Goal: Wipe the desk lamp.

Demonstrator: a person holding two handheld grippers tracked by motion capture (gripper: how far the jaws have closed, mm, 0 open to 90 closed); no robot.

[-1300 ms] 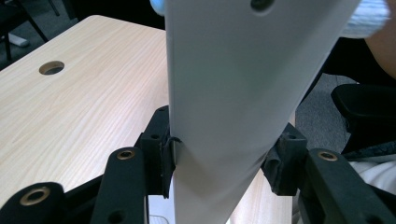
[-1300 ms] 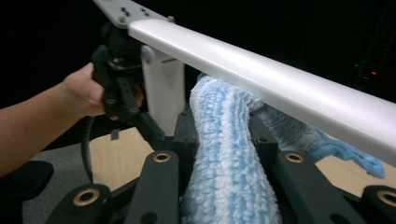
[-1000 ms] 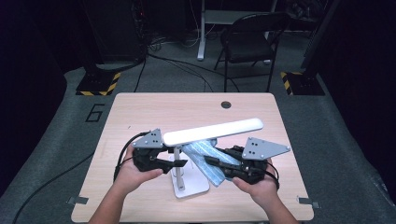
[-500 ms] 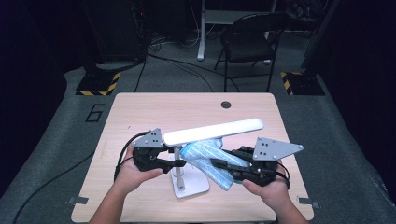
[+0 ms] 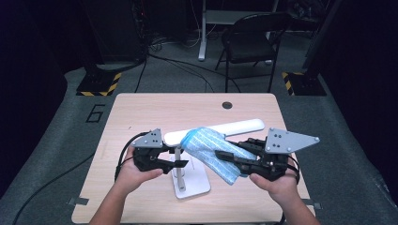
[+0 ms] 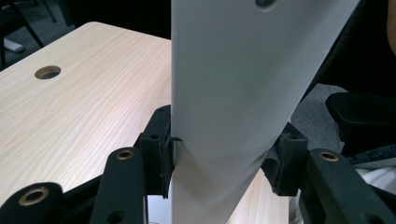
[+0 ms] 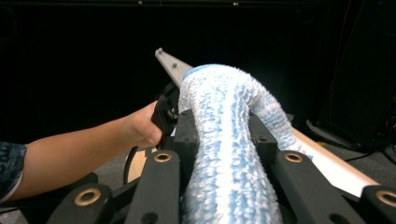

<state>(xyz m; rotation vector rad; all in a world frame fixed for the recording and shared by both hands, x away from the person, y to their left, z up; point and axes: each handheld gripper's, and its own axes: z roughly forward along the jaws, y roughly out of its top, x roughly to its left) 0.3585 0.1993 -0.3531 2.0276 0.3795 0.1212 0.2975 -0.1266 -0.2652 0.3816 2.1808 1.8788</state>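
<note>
Currently: blue-white cloth (image 5: 211, 152), draped over the white lamp bar (image 5: 234, 127), clenched in right tool (image 5: 224, 158). Left tool (image 5: 180, 163) clamped on lamp post (image 6: 224, 93) above its base (image 5: 195, 185), mid-tabletop (image 5: 155, 110). Best practice: brace the post firmly, draw cloth evenly along bar.

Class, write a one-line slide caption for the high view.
Left tool steadies a white desk lamp while right tool drapes a blue cloth over its head.

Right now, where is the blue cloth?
In the high view the blue cloth lies draped over the white lamp bar at mid-table, its near end clamped in the right hand-held gripper.
</note>
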